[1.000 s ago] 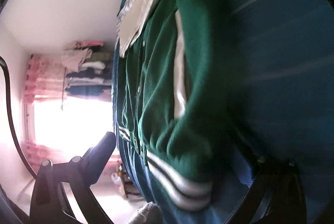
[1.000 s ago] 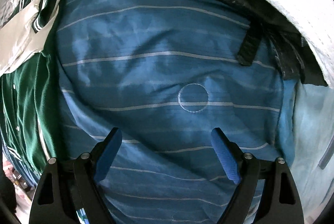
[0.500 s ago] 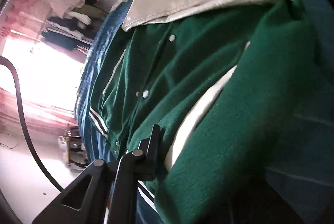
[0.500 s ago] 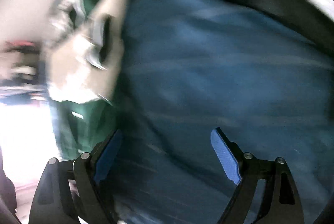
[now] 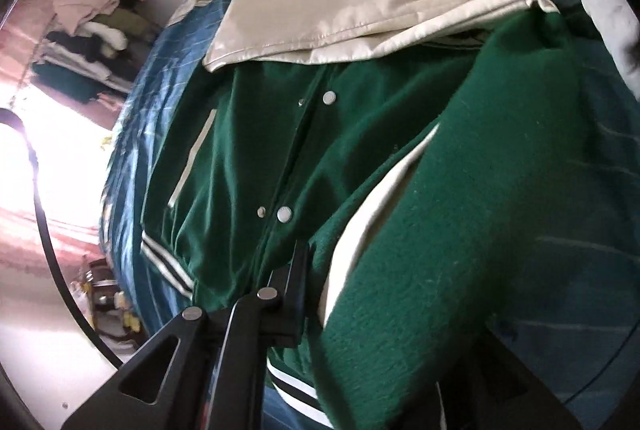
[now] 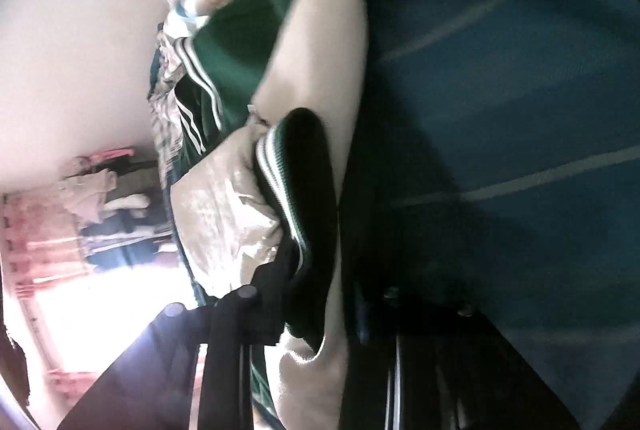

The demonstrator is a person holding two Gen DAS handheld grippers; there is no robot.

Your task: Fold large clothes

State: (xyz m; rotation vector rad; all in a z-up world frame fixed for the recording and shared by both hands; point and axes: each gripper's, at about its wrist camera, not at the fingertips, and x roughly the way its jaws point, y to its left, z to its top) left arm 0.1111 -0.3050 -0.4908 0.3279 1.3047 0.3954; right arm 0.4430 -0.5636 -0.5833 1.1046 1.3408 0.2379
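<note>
Left wrist: our left gripper (image 5: 320, 294) clamps the green jacket (image 5: 360, 149) hem; thick, soft, heavy; right gripper (image 6: 316, 294) pinches ribbed cuff (image 6: 292, 181); we favour such firm edges.

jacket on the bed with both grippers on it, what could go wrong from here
1. The left gripper pinches thick green fabric near the hem of the jacket, so the bulky layer may slip out.
2. The right gripper seems to hold only the striped cuff of the cream sleeve; that could drag the sleeve crooked.
3. Pulling may bunch the blue bedsheet.
</note>
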